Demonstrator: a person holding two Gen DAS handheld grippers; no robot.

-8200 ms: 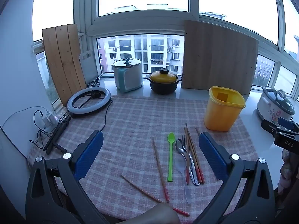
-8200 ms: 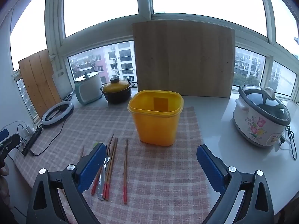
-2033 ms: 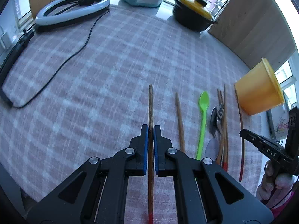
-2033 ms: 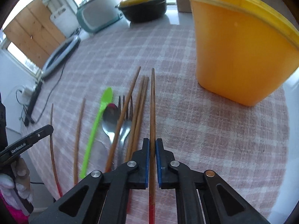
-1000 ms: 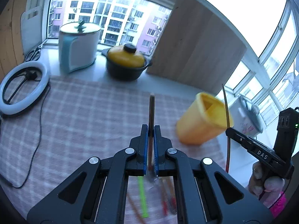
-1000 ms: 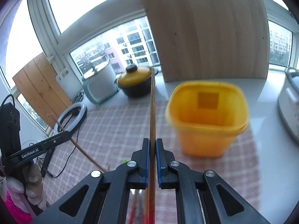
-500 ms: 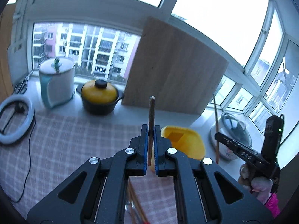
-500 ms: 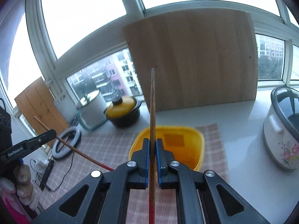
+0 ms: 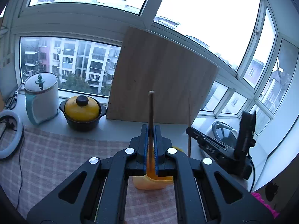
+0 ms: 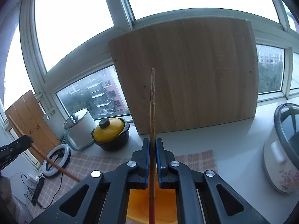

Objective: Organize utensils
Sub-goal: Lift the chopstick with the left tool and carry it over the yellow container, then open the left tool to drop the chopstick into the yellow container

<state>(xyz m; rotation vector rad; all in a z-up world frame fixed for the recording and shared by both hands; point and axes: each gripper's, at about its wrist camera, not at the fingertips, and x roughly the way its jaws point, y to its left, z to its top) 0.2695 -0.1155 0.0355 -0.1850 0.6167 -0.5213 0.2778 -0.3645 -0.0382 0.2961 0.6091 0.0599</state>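
Note:
My left gripper [image 9: 151, 128] is shut on a wooden chopstick [image 9: 150, 112] that points up and away, held above the yellow container [image 9: 149, 183], which shows below the jaws. My right gripper [image 10: 152, 141] is shut on another chopstick [image 10: 152, 102], upright over the yellow container [image 10: 138, 203] just under its fingers. In the left wrist view the right gripper [image 9: 192, 130] is to the right with its thin chopstick [image 9: 189, 123]. In the right wrist view the left gripper [image 10: 26, 141] is at far left with its slanted chopstick [image 10: 46, 161]. The other utensils on the cloth are hidden.
A wooden board [image 9: 160, 78] leans on the window behind. A yellow-lidded black pot [image 9: 82, 113] and a white kettle [image 9: 42, 97] stand on the sill. A ring light [image 9: 9, 134] lies at left on the checked cloth [image 9: 56, 158]. A rice cooker [image 10: 282, 153] stands at right.
Both grippers have risen and tilted up, each with its chopstick. The yellow container has slid down the frames and now sits under the jaws.

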